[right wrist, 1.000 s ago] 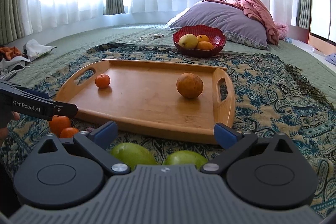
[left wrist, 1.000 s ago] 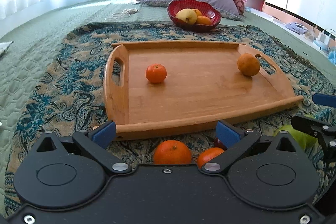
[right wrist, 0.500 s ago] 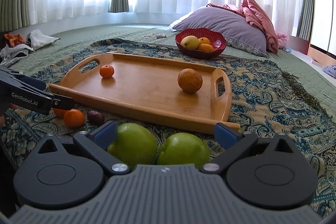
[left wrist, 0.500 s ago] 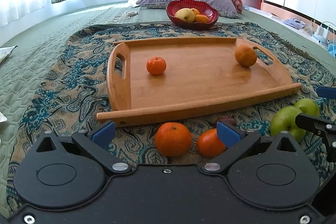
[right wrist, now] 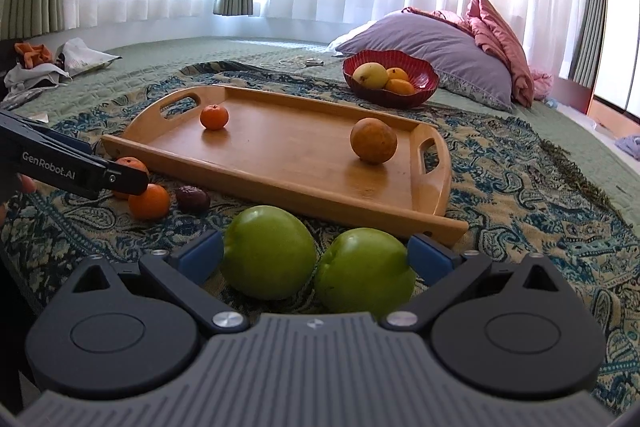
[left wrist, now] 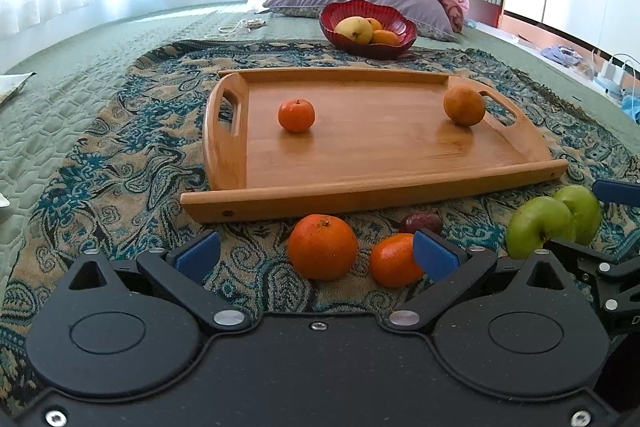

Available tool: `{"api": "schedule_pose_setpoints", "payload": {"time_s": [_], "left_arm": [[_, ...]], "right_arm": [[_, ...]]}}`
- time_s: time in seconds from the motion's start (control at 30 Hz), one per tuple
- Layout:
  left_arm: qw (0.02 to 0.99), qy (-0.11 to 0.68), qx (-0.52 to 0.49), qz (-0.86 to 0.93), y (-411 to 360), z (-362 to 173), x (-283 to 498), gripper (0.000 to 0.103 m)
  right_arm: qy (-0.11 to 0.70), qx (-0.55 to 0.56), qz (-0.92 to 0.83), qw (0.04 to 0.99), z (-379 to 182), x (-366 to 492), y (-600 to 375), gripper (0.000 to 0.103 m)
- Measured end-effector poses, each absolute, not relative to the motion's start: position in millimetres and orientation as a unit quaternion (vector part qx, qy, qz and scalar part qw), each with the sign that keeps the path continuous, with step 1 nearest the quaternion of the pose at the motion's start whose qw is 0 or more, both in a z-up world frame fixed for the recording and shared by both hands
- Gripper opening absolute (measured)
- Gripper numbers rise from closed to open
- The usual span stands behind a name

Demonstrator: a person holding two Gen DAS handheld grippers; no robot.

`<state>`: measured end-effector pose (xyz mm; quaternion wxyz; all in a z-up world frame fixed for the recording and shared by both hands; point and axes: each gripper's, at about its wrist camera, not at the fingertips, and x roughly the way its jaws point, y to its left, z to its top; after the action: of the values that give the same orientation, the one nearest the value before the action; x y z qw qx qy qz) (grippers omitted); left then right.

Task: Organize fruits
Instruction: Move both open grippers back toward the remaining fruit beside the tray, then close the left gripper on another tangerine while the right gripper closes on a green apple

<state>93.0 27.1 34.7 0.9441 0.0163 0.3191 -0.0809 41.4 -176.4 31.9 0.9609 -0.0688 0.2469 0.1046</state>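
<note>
A wooden tray [left wrist: 384, 151] [right wrist: 280, 163] lies on a patterned throw, holding a small mandarin [left wrist: 296, 115] [right wrist: 214, 117] and a dull orange [left wrist: 464, 105] [right wrist: 373, 140]. In front of it lie two oranges [left wrist: 322, 247] [left wrist: 394, 259] [right wrist: 149, 201], a dark plum [left wrist: 421, 223] [right wrist: 193, 199] and two green apples [right wrist: 268, 253] [right wrist: 364, 277] [left wrist: 540, 227]. My left gripper [left wrist: 316, 253] is open, its fingers either side of the oranges, above them. My right gripper [right wrist: 316, 255] is open around both apples without touching them.
A red bowl [left wrist: 368, 27] [right wrist: 390, 77] with a pear and small oranges stands behind the tray. A purple pillow [right wrist: 432, 47] and pink cloth lie further back. Clothes and a bag [right wrist: 80, 57] sit at the far left. Cables lie at the right edge [left wrist: 612, 71].
Both grippers have pulled back and up from the tray, so the oranges, the plum and the apples now show fully in front of them. Nothing was taken hold of.
</note>
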Motion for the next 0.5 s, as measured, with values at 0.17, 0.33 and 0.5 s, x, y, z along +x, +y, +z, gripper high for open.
{"api": "schedule_pose_setpoints", "payload": {"time_s": [0.17,0.33,0.5], "left_arm": [[0.943,0.317,0.006,-0.098,25.5,30.9,79.7,0.088],[0.944,0.31,0.019,-0.112,19.0,30.4,69.7,0.073],[0.942,0.31,0.018,-0.129,15.2,33.1,62.7,0.054]], "right_arm": [[0.239,-0.081,0.101,0.962,29.7,39.4,-171.9,0.103],[0.224,-0.079,0.102,0.966,29.5,33.3,-170.5,0.101],[0.203,-0.091,0.109,0.969,32.1,23.9,-165.3,0.094]]}}
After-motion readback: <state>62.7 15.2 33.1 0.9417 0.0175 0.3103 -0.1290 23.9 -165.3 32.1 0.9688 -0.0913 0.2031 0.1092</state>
